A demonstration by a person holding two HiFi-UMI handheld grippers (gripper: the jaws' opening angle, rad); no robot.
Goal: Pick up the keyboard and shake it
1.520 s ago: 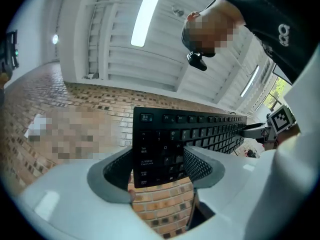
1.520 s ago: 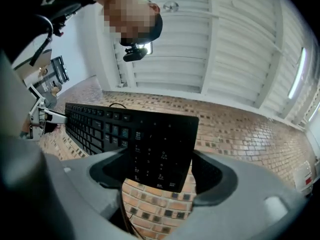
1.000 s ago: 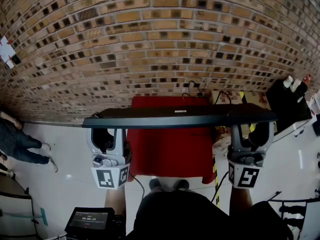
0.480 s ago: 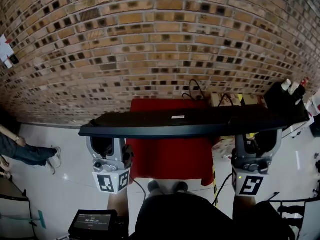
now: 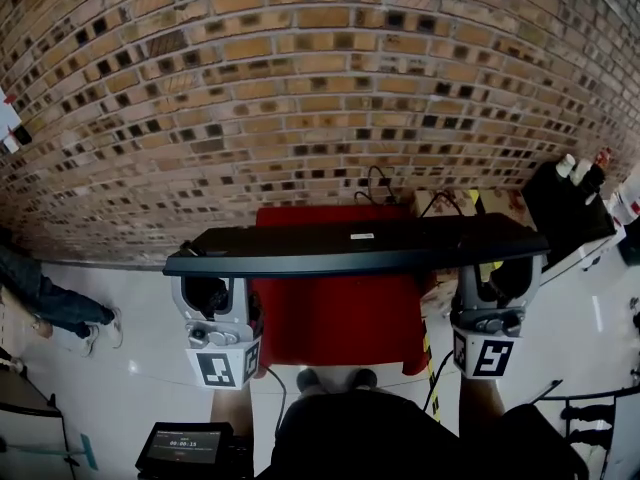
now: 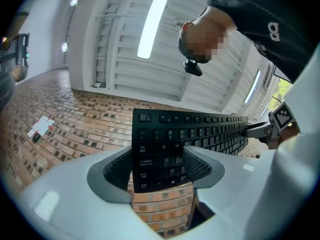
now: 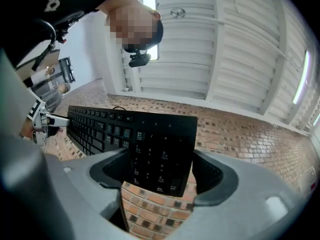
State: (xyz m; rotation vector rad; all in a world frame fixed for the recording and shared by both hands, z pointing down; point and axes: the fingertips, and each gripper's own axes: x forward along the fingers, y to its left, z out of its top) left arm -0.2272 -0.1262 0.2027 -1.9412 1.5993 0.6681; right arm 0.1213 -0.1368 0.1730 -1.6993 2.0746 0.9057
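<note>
Item 1: keyboard [image 5: 355, 245], black, 1 pc. I hold it up off the red table [image 5: 340, 318], key side down, labelled back up, approx. level.
- L end: clamped between fingers of left gripper [image 6: 157, 166], keys showing past both pads.
- R end (num pad): clamped between fingers of right gripper [image 7: 160, 171].

Item 2: brick wall [image 5: 300, 88], beyond fingertips.

Item 3: cables [image 5: 383, 180], beyond fingertips at table's far edge.
</note>
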